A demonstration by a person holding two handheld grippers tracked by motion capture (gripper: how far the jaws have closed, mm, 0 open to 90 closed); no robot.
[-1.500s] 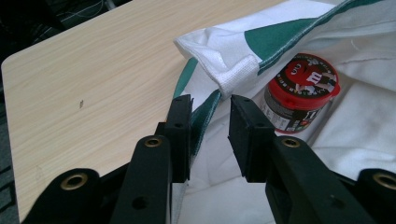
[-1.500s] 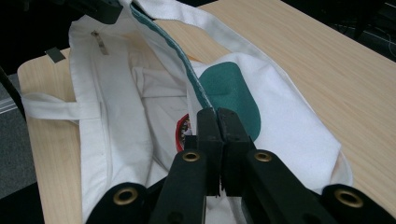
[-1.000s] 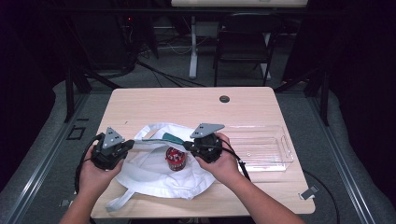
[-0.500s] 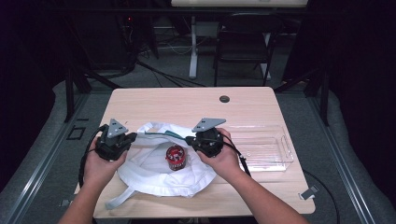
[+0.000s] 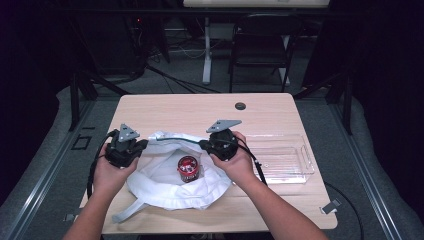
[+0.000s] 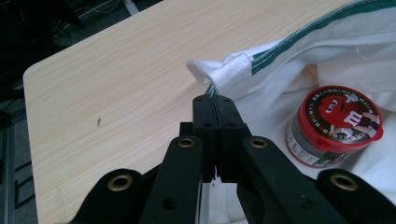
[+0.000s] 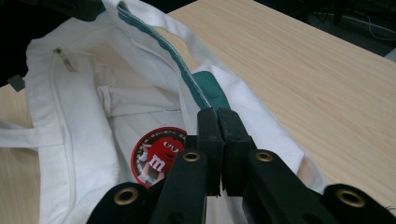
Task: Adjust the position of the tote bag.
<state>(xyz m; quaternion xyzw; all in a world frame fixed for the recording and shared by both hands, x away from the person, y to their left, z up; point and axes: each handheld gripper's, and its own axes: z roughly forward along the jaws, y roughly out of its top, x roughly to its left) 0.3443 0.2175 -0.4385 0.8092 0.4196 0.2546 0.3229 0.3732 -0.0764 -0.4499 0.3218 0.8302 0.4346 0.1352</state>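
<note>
High view: left claw [image 5: 131, 148] and right claw [image 5: 214, 144] gripping opposite rims of white bag [image 5: 165, 187] lying on desk [image 5: 190, 110]; red-lidded can [image 5: 188, 168] standing inside; clear tray [image 5: 282, 157] sitting beside right hand.

Left gripper view: jaws clenching on green-trimmed hem of bag [image 6: 261, 65]; can [image 6: 334, 125] just beside.

Right gripper view: jaws pinching rim of bag [image 7: 210, 100]; can [image 7: 156, 156] sitting below.

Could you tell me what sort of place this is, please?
Probably a lab or studio set up for recording: a light wooden table stands on grey carpet, with loose black floor cables and a dark folding chair behind.
</note>
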